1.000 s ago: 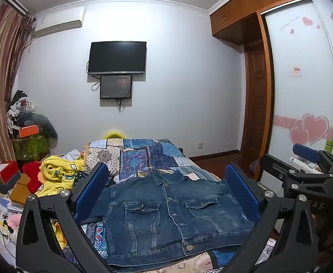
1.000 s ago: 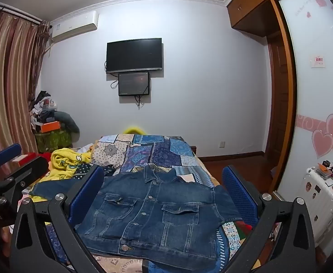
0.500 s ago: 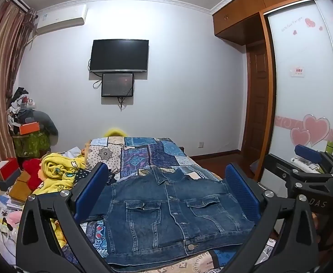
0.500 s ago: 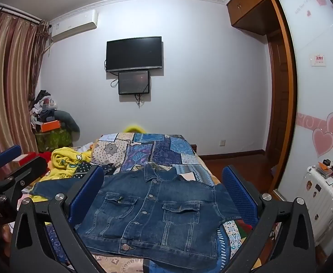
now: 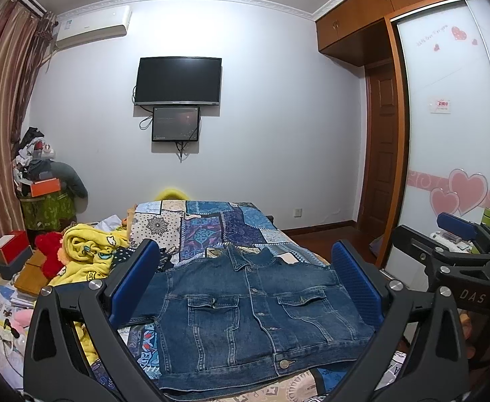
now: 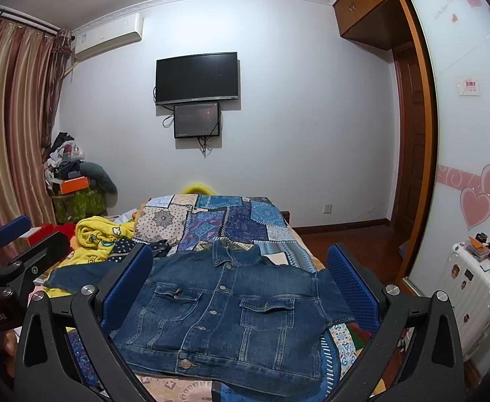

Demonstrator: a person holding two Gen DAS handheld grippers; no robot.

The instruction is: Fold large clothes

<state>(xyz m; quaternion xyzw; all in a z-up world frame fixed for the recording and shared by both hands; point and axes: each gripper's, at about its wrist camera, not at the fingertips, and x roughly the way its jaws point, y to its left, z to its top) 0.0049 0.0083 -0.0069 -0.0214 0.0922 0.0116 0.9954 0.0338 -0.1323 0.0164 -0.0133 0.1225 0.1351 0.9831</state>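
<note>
Denim jacket spread front-up across the near end of the bed, buttoned, collar toward the far wall, hem toward the cameras. One sleeve stretched out flat to the left side; the other side folded in, lying at the right edge. Patchwork quilt in blues and creams beneath it.

Left tool released, blue pads wide apart, framing the jacket from above, touching nothing. Right tool likewise spread wide, grasping nothing, held over the jacket. Each tool visible at the edge of the other's view: "DAS" legible in white on the black body of the right one, "Robot.AI" partly legible on the left one, its start cut off.

Yellow cartoon-print blanket heaped just left of the jacket, red plush beside it. Black TV mounted on the far wall, smaller dark screen directly beneath. Air conditioner high left. Pink hearts on the sliding wardrobe door; script near its top too small to read.
</note>
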